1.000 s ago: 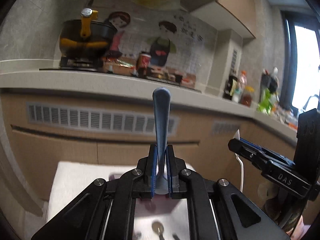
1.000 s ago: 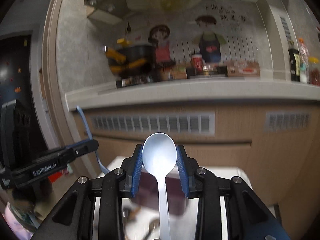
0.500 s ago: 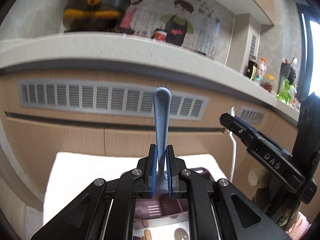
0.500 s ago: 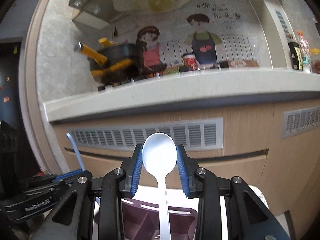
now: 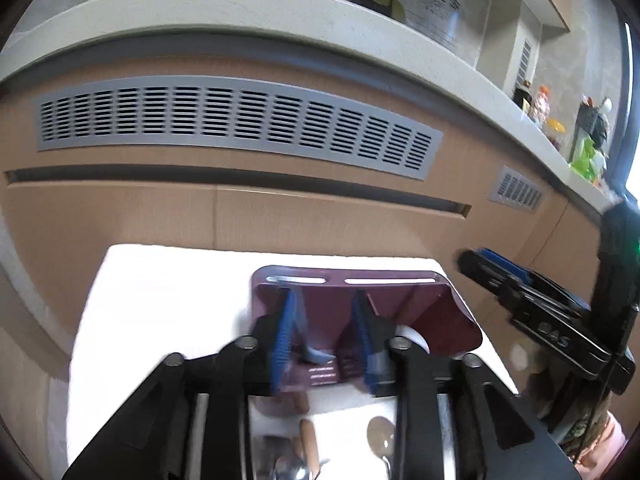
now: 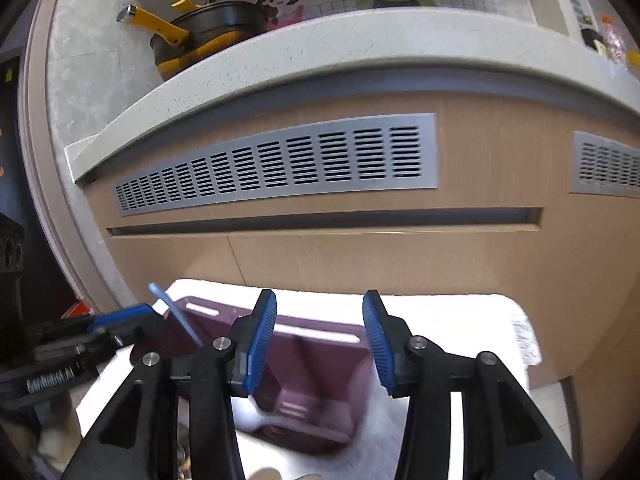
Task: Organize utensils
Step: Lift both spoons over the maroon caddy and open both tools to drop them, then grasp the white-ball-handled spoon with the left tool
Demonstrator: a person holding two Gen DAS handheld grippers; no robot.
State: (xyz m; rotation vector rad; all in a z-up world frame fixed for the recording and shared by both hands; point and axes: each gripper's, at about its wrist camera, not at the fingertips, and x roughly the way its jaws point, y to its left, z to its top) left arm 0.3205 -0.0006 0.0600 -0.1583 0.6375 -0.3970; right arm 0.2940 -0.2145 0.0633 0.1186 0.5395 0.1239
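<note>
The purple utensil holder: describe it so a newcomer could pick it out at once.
Below the beige cabinet front with its grey vent grille lies a white cloth. On it stands the purple utensil holder, a plastic tub with two slots in its back wall. It is the only dark, walled thing there; loose spoons lie nearer.

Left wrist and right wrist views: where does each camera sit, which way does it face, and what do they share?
Left wrist: on the left hand-held gripper, angled down at the maroon plastic utensil caddy on the white cloth; the right hand-held gripper shows at the right edge.
Right wrist: on the right hand-held gripper, angled down at the same caddy; the left hand-held gripper shows at the left edge.
Shared: caddy, cloth, grey cabinet vent, pale countertop.
</note>
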